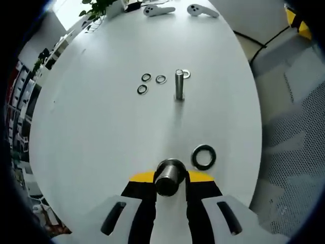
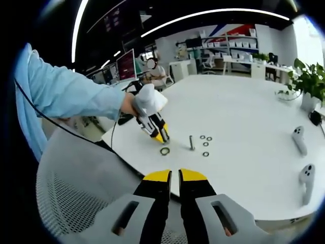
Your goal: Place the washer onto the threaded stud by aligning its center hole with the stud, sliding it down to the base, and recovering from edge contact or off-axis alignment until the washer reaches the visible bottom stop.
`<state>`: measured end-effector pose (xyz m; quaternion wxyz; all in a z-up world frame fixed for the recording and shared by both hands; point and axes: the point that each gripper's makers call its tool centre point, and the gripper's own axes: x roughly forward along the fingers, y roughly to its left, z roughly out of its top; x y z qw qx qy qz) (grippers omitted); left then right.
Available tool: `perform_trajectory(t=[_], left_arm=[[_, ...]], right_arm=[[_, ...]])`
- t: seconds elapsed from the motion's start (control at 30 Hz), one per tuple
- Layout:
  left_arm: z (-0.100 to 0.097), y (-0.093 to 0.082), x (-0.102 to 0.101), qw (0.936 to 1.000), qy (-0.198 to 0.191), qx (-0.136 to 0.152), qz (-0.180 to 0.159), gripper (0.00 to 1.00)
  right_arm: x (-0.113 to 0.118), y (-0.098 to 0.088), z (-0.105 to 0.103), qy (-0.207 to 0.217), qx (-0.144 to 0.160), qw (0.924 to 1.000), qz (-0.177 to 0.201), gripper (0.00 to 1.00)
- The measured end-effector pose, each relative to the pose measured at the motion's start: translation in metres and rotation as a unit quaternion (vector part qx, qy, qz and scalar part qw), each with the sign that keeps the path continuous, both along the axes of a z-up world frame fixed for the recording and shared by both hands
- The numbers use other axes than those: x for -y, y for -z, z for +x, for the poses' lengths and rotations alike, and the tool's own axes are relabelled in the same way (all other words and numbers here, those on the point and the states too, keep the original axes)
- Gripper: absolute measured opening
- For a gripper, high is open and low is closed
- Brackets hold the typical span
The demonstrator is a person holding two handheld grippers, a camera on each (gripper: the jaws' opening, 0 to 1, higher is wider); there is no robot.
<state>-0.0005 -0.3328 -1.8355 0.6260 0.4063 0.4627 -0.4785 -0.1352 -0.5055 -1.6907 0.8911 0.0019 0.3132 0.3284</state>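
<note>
In the left gripper view, my left gripper [image 1: 170,182] pinches a metal cylinder [image 1: 169,177]; a dark washer [image 1: 203,156] lies just beside it, the stud [image 1: 179,84] stands upright beyond. In the right gripper view, my right gripper [image 2: 175,176] hangs pressed together, well apart from the table [image 2: 249,122].

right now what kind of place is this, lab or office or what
Probably an open-plan office or demo space: a big white round table, desks with monitors and shelving along the far wall, strip ceiling lights, and potted plants. Two handheld controllers lie on the table.
</note>
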Motion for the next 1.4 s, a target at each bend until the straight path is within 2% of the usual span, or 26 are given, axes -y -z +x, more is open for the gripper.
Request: perform_trajectory(t=[0.33,0.6,0.9,0.97,1.03,1.4], left_arm=[[0.002,0.003,0.0,0.9999,-0.003,-0.008,-0.011,0.21],[0.004,0.004,-0.007,0.9992,-0.024,-0.016,-0.026,0.23],[-0.003,-0.009,-0.028,0.9981,-0.049,-0.015,-0.035,0.23],[-0.004,-0.016,-0.026,0.9953,-0.074,-0.013,-0.061,0.23],[-0.005,-0.022,-0.029,0.9943,-0.081,-0.011,-0.068,0.23],[-0.029,-0.033,-0.024,0.9937,-0.075,-0.005,-0.083,0.23]], right_arm=[[0.0,0.0,0.0,0.001,-0.001,1.0,0.0,0.08],[-0.001,0.001,-0.001,-0.004,-0.006,1.0,0.0,0.08],[-0.001,0.001,-0.001,-0.005,-0.005,1.0,0.0,0.08],[-0.001,0.001,-0.001,-0.007,-0.004,1.0,0.0,0.08],[-0.002,0.0,0.0,-0.006,-0.002,1.0,0.001,0.08],[-0.005,-0.001,-0.002,-0.017,0.001,0.9998,0.004,0.08]])
